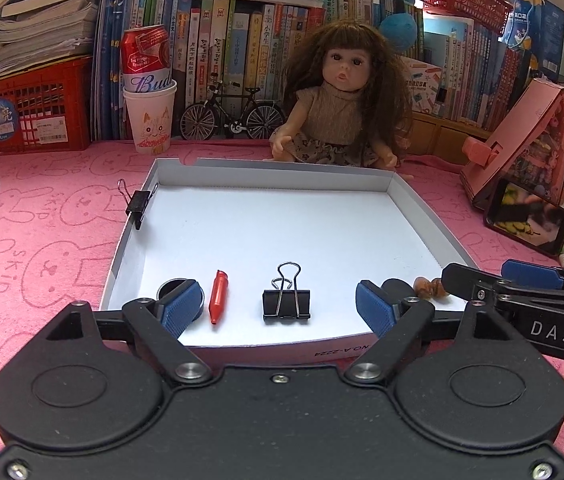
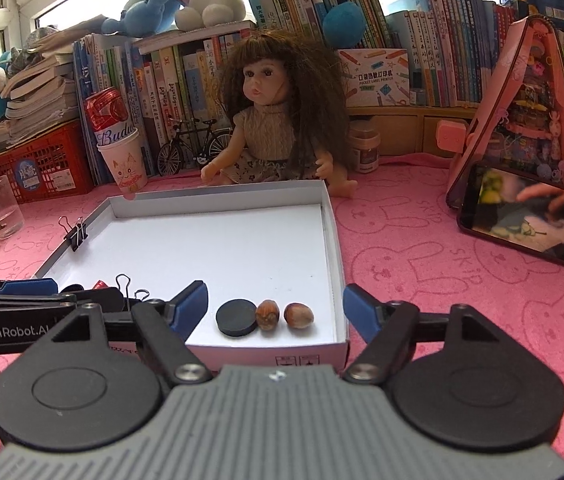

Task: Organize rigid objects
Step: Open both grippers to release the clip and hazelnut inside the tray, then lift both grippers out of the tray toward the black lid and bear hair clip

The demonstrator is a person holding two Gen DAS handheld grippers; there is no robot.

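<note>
Left wrist view first: the left tongs (image 1: 278, 310) stand wide apart with nothing between the blue pads, poised over the near edge of the white tray (image 1: 402, 188) on the pink desk (image 1: 42, 248). Lined up along that near edge — a black round cap (image 1: 174, 286), partly hidden behind the left pad, then a red crayon-like stub (image 1: 219, 296) lying with its tip toward us, then a black binder clip (image 1: 286, 304) flat with its wire handles pointing away. A second binder clip (image 1: 138, 204) is clamped on the tray's left wall. The doll (image 1: 342, 104) sits behind the tray, well clear.

Right wrist view now: the right tongs (image 2: 276, 310) are spread too, empty, over the tray's near right corner. Just ahead sit a black disc (image 2: 237, 316) and two hazelnuts (image 2: 268, 314) in a row — the disc touching the first nut, the second nut just beside it.

Handling, as I judge it: all of this is small, light and stiff. The nuts look smooth and round, so they may roll or squirt out of a pinch; take them across the middle. The flat disc offers little to grab but its rim. The binder clip is best taken across its black body, not the springy wire loops.
</note>
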